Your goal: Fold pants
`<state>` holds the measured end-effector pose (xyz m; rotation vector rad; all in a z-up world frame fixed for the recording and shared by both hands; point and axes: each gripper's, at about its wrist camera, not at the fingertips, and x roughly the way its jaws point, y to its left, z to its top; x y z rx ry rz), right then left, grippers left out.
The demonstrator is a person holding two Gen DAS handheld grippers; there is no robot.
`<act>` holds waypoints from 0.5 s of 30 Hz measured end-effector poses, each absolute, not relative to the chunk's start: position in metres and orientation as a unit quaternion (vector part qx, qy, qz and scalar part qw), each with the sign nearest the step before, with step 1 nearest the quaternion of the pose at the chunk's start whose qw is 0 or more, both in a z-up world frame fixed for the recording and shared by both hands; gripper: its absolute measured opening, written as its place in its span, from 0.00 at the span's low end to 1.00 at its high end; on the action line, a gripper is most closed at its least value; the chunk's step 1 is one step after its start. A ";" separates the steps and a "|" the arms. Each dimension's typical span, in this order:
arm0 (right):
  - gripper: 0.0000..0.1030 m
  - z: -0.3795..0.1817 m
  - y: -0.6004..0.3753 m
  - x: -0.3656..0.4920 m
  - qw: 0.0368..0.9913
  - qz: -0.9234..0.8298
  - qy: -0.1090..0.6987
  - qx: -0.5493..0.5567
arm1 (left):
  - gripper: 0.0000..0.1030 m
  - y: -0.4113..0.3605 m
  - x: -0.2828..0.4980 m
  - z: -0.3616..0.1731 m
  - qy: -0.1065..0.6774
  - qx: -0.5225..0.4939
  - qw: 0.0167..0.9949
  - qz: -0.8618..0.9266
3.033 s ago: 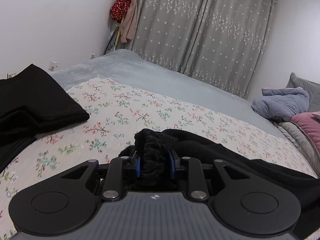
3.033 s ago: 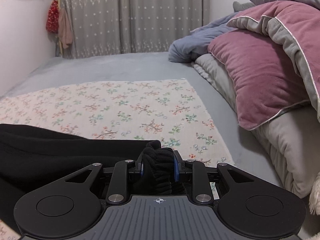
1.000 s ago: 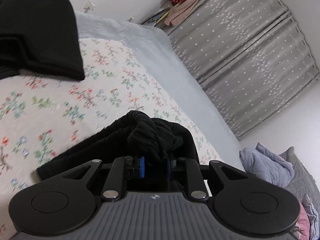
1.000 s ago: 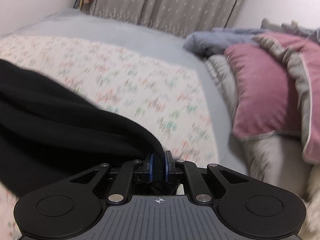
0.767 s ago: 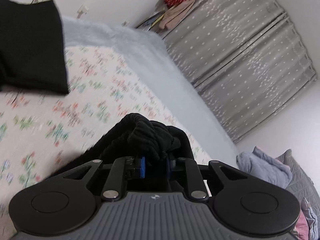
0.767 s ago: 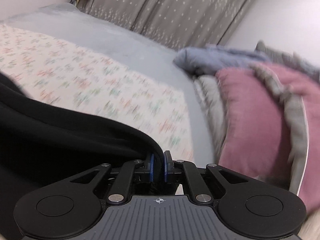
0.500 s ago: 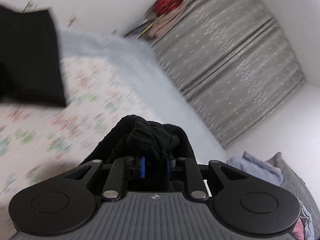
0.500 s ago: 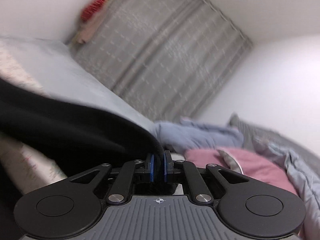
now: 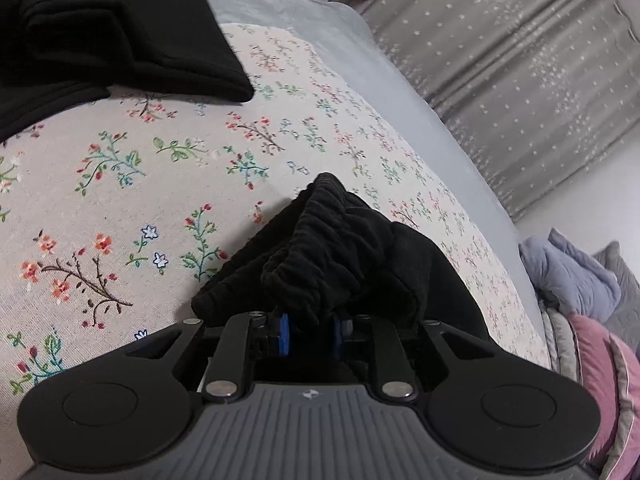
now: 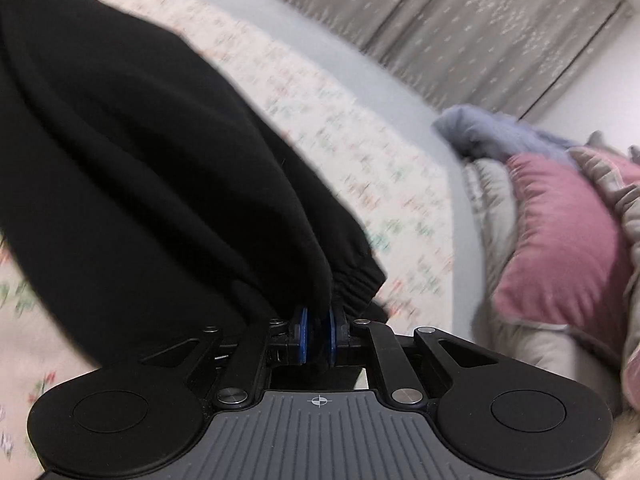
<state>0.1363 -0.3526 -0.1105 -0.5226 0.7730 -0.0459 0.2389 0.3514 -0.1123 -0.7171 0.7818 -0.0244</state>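
One pair of black pants [image 9: 344, 248] lies across the floral sheet [image 9: 120, 184] on the bed. Two hand-held grippers: the left hand-held gripper [image 9: 308, 326], jaws opening, has the gathered waistband between its pads; the right hand-held gripper [image 10: 317, 340] pinches an elastic cuff [image 10: 352, 280] tightly. One pink pillow [image 10: 560, 232] lies beside them.

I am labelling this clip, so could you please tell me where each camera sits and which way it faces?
Left wrist: on the left tool, looking down across the flowered bedspread toward the curtain; its jaws, opening, have the bunched black pants between them.
Right wrist: on the right tool, facing the pink pillow; shut on the pants.
Shared: pants, bedspread, curtain, pillow, blue blanket. No hand shows.
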 end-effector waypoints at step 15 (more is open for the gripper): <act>0.41 -0.086 -0.442 0.127 0.904 -0.081 0.360 0.217 | 0.69 0.349 0.231 -0.090 0.376 -0.399 0.836 -0.005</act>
